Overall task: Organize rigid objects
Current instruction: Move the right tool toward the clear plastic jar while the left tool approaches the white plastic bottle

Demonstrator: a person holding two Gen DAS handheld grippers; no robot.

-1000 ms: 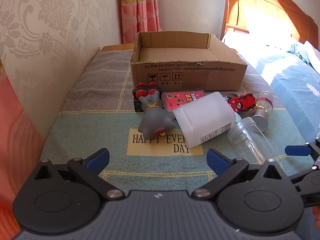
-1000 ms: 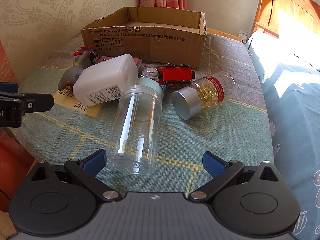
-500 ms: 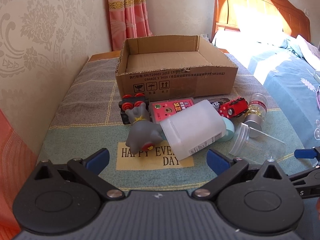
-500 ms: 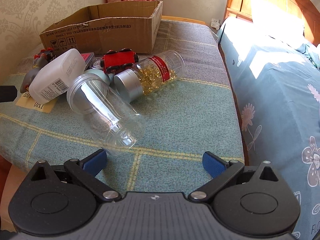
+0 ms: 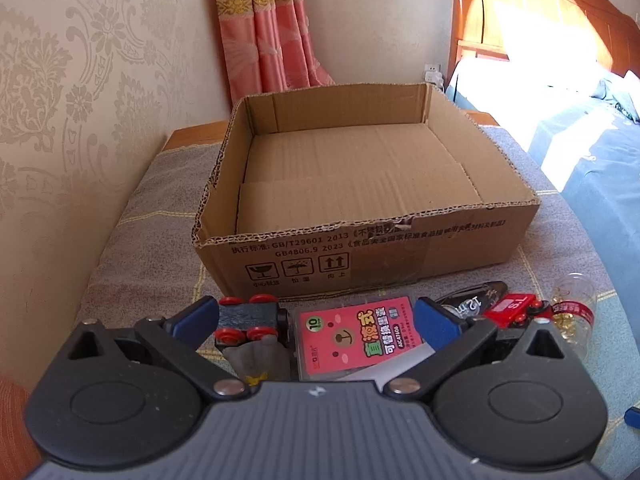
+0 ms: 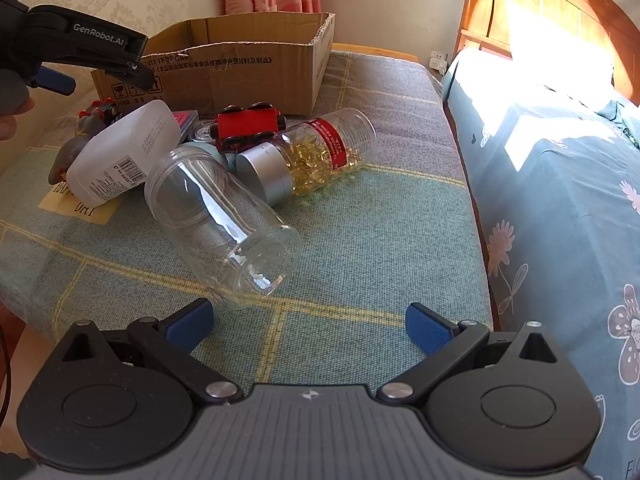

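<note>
An empty open cardboard box stands at the back of the cloth-covered table; it also shows in the right wrist view. My left gripper is open and empty, raised above a pink card pack, a dark toy train car and a grey toy figure. My right gripper is open and empty, just in front of a clear empty jar lying on its side. Beyond it lie a capsule bottle, a red toy train car and a white plastic bottle.
A bed with blue floral bedding and a wooden headboard runs along the right. A patterned wall is on the left and pink curtains hang behind the box. A small metal tin lies beside the red car.
My left gripper has moved forward and up, over the toys toward the box. My right gripper has closed in slightly on the clear jar. Both stay open.
</note>
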